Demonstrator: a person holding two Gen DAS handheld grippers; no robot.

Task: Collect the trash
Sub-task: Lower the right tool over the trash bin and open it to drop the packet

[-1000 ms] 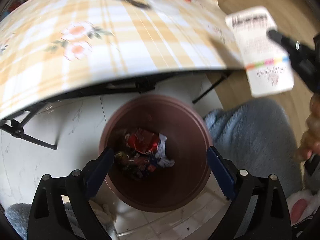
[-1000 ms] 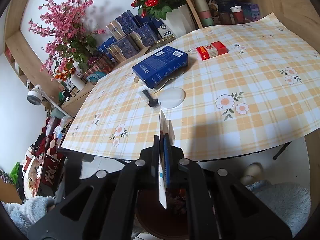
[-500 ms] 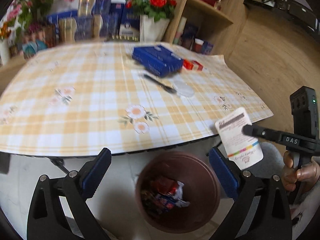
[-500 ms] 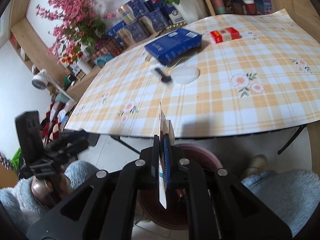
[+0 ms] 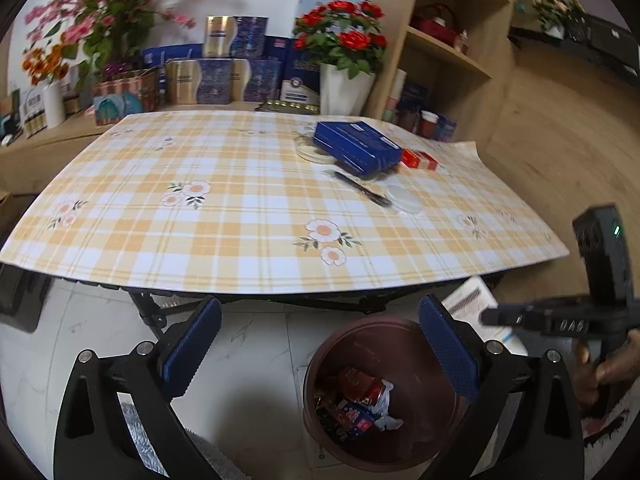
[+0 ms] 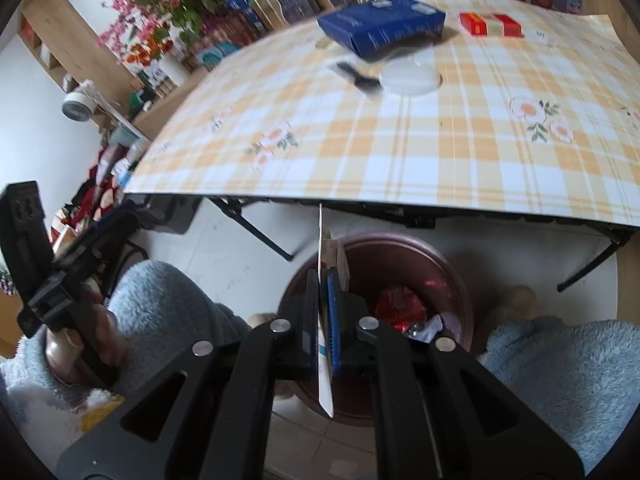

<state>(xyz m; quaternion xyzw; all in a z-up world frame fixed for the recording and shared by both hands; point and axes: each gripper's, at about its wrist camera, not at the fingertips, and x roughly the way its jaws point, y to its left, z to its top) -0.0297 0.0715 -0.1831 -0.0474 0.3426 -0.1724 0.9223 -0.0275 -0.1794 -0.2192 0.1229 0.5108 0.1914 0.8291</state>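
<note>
Your right gripper [image 6: 325,304] pinched flat white packet [image 6: 324,344] above brown bin [image 6: 452,276]; your left gripper [image 5: 320,344] gaped wide, empty

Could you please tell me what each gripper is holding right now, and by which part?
The right gripper pinches a flat white packet on its faces, near mid-length, above the bin. The left gripper holds nothing.

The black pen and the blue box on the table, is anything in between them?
Nothing. In the left wrist view the black pen lies just in front of the blue box, with only bare checked tablecloth between them.
</note>
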